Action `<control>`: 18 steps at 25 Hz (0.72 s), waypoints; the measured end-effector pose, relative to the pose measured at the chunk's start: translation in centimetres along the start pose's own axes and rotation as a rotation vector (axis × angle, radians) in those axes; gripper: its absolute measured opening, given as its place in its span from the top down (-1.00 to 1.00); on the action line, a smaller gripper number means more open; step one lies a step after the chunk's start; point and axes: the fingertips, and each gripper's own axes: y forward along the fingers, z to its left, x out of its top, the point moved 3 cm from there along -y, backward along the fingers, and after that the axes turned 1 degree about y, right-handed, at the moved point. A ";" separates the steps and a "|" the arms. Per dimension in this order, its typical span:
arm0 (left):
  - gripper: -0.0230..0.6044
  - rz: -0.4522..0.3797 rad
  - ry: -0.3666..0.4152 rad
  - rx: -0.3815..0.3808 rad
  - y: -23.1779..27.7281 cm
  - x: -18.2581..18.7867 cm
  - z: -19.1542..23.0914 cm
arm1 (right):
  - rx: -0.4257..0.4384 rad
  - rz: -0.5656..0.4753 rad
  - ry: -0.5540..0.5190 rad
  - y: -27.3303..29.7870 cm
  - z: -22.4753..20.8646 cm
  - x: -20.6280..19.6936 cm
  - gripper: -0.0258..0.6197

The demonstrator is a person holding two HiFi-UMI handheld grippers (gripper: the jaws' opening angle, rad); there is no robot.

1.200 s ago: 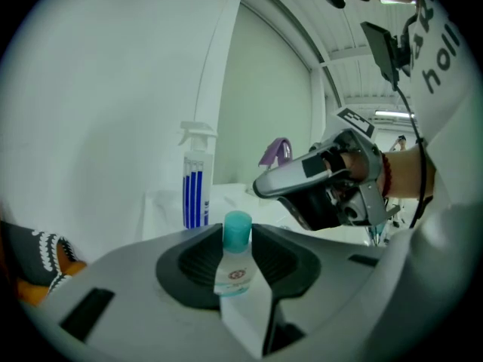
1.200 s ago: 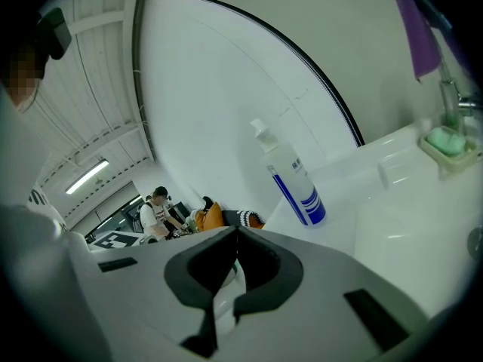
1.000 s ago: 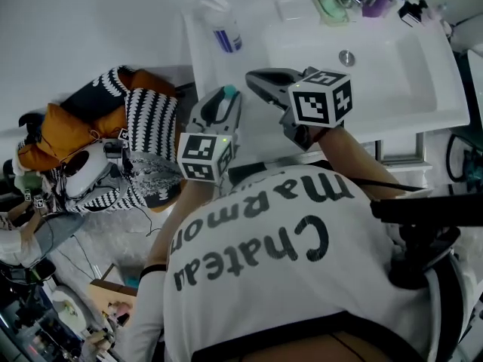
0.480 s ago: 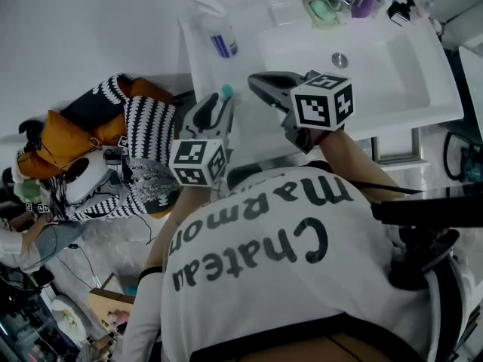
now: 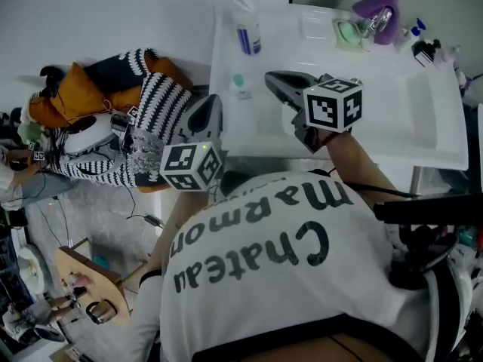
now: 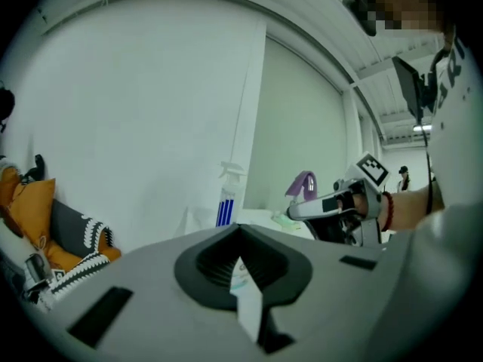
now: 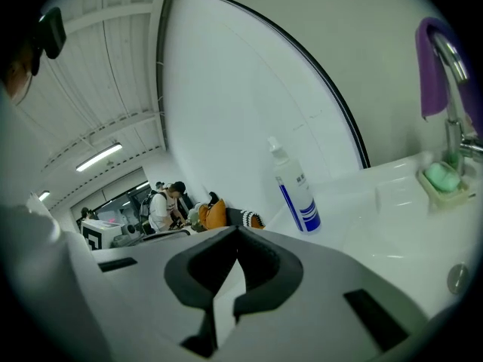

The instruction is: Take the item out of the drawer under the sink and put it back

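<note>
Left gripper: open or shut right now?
Shut. On the left gripper the jaws have just been closing; its own view shows them together, nothing between them.

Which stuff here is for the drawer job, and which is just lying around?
For the job: teal-capped little item (likely the drawer's), sink top.
Just lying about: spray bottle, green soap, purple cloth, orange cushion, striped cushion.

The sink [image 5: 423, 127] is white, the spray bottle [image 5: 247, 35] blue-striped. The soap [image 5: 349, 33] is green; the blanket [image 5: 162, 104] shows black-and-white zigzags.
</note>
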 end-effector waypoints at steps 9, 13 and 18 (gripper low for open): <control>0.90 -0.046 -0.084 0.120 -4.8 -3.1 -5.6 | 0.049 0.056 -0.089 -4.7 -0.2 -2.6 0.89; 0.90 -0.040 -0.106 0.164 -6.0 -2.9 -5.2 | 0.048 0.079 -0.076 -4.3 -0.8 -3.1 0.89; 0.90 -0.048 -0.110 0.161 -7.9 -3.1 -7.2 | 0.033 0.084 -0.101 -6.9 0.2 -4.4 0.89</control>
